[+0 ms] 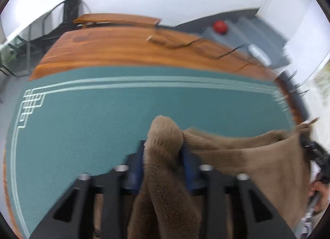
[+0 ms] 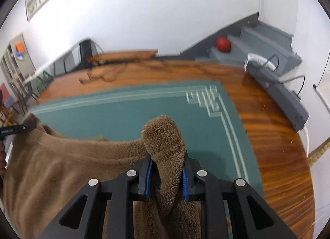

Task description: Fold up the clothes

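Note:
A brown fleece garment (image 1: 247, 156) hangs stretched between my two grippers above the green mat (image 1: 92, 125). My left gripper (image 1: 163, 150) is shut on one bunched corner of it, and the fabric runs off to the right. My right gripper (image 2: 167, 162) is shut on the other bunched corner, and the garment (image 2: 61, 166) spreads away to the left. The other gripper shows at the fabric's far end in each view, at the right edge (image 1: 313, 148) and at the left edge (image 2: 14, 130).
The green mat (image 2: 144, 111) with pale border lines lies on a wooden table (image 1: 123, 49). Cables (image 1: 196, 47) trail across the wood. A grey box (image 2: 278, 90) sits at the right table edge. A red ball (image 2: 223, 44) rests on grey steps behind.

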Tool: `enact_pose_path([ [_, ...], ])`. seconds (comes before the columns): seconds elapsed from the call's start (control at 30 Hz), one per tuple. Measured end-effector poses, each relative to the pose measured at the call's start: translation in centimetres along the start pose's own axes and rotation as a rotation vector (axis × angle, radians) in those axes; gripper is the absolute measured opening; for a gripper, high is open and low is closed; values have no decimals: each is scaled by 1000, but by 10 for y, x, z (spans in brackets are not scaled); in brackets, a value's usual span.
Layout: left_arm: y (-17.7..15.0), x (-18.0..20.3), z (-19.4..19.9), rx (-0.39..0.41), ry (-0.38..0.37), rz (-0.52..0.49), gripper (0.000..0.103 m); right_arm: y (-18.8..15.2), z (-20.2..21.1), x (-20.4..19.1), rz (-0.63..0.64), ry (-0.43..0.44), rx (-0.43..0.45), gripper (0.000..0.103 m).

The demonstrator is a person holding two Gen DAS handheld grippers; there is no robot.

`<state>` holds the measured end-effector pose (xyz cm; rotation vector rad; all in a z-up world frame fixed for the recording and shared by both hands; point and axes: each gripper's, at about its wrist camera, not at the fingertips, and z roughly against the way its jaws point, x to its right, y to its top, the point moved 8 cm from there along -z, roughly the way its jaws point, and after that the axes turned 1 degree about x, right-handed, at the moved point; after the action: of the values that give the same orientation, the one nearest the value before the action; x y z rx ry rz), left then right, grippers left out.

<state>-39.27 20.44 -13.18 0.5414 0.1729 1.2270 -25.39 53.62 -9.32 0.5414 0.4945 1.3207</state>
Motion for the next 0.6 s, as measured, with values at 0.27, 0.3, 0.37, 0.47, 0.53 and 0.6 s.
enact_pose_path([
  [0.27,3,-28,34,60,21,24,82,-11,14,17,-23,-47,15,64],
  [0.3,5,-33,46,84,16,37,82,-9,24,19,-24,-49,33,64],
  [0.37,2,-30,72,134,20,11,82,-6,46,15,-17,-34,73,64],
  [0.47,-9,-16,88,154,2,-45,82,-10,73,-6,20,41,109,66],
  [0.53,-21,-5,86,133,-10,-79,82,-18,75,-27,68,92,91,67],
  [0.6,-32,3,75,102,3,-110,82,-27,63,-38,91,118,46,67],
])
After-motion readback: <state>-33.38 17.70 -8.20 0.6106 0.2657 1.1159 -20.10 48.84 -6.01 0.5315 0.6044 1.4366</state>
